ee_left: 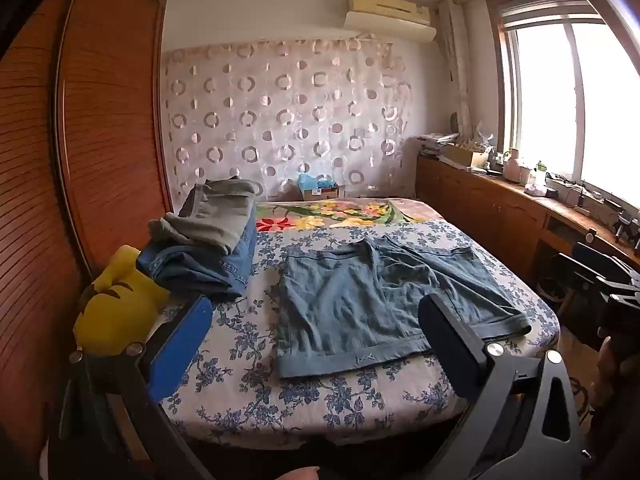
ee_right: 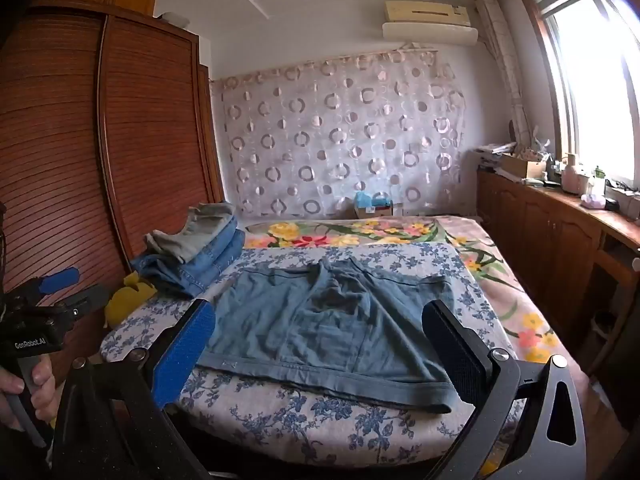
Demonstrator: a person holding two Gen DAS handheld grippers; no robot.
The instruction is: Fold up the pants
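A pair of blue-grey short pants lies spread flat on the bed, hems toward me, waist away. My left gripper hovers open in front of the near edge of the bed, nothing between its fingers. My right gripper is open too, held short of the pants' near hem, touching nothing. In the right wrist view the left gripper shows at the far left with a hand on its handle. The right gripper's body appears at the right edge of the left wrist view.
A stack of folded jeans and grey pants sits at the bed's far left. A yellow plush toy lies beside it. A wooden wardrobe stands left; a cluttered wooden counter runs under the window on the right.
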